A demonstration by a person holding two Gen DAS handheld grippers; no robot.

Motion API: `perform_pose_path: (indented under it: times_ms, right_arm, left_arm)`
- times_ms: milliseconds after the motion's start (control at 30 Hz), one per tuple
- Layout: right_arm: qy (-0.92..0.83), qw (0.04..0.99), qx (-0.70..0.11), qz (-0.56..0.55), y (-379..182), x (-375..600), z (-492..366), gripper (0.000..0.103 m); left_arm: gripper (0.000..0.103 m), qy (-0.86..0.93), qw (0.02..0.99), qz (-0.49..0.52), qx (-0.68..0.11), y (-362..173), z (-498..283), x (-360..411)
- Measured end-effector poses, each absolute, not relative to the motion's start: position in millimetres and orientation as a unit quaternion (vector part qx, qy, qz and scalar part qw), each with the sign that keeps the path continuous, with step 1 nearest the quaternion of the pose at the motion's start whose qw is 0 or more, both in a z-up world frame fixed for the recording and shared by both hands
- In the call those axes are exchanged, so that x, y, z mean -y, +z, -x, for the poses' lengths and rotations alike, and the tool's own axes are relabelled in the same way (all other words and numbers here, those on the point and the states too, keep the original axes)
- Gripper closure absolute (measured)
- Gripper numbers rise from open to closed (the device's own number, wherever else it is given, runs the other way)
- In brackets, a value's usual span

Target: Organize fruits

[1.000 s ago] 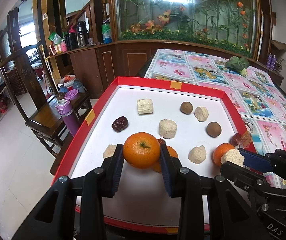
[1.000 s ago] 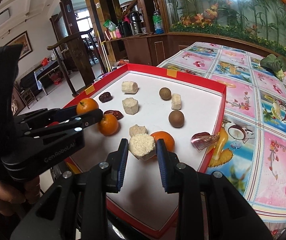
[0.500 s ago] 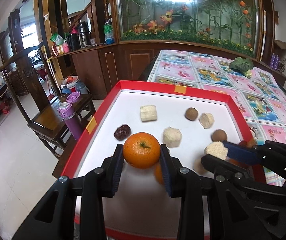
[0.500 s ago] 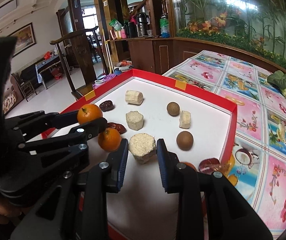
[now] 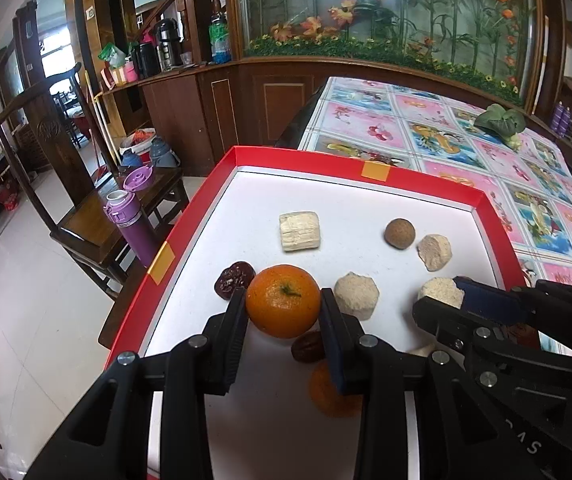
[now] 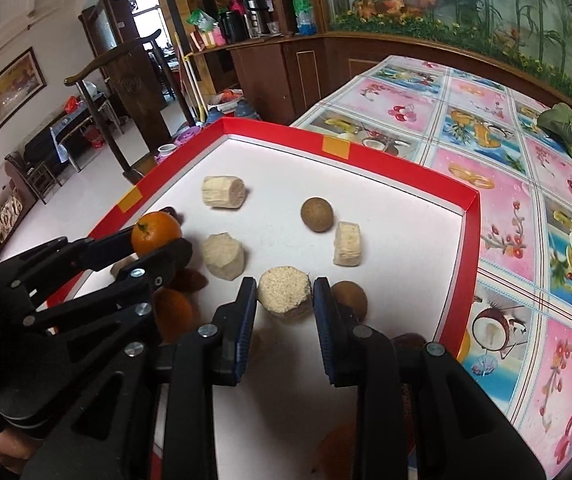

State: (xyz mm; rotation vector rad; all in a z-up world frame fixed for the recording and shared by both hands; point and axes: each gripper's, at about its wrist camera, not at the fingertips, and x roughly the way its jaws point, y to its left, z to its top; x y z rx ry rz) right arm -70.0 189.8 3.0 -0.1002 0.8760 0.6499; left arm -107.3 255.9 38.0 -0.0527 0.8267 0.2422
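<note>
My left gripper (image 5: 282,312) is shut on an orange tangerine (image 5: 283,300), held above the white floor of the red-rimmed tray (image 5: 369,180). My right gripper (image 6: 284,300) is shut on a beige, grainy, cut chunk (image 6: 284,292), also held over the tray. Each gripper shows in the other's view: the left one with its tangerine (image 6: 156,232), the right one with its chunk (image 5: 441,294). On the tray lie a pale cut piece (image 5: 299,231), a brown round fruit (image 5: 399,233), two more beige chunks (image 5: 356,295), red dates (image 5: 234,279) and a second tangerine (image 5: 333,392).
The tray sits on a table with a pink fruit-print cloth (image 6: 525,200). A green leafy vegetable (image 5: 497,122) lies far back on the cloth. Left of the table stands a wooden chair (image 5: 86,216) with a purple bottle (image 5: 128,226) on its seat.
Both grippers have moved forward over the tray, toward its far rim, each keeping its load. The right gripper has come closer beside the left one.
</note>
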Motion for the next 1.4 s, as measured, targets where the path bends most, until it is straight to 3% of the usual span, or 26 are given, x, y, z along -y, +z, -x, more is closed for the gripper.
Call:
perform_pose_path:
  times_ms: [567, 633, 700, 1000, 1400]
  right_arm:
    - [0.284, 0.851, -0.437, 0.068, 1, -195, 53, 0.071]
    - [0.282, 0.851, -0.438, 0.066, 0, -194, 53, 0.071]
    - [0.279, 0.852, -0.438, 0.066, 1, -193, 54, 0.071]
    - [0.279, 0.871, -0.4, 0.059, 21, -178, 70, 0.061]
    - [0.285, 0.9, -0.326, 0.059, 54, -153, 112, 0.055]
  left_arm:
    - [0.065, 0.129, 0.893, 0.028, -0.431, 30, 90, -259]
    - [0.06, 0.134, 0.891, 0.031, -0.433, 30, 91, -260]
    - [0.047, 0.138, 0.89, 0.039, -0.433, 32, 91, -262]
    - [0.025, 0.148, 0.91, 0.056, -0.382, 58, 119, -258]
    - [0.019, 0.142, 0.938, 0.06, -0.31, 95, 164, -243]
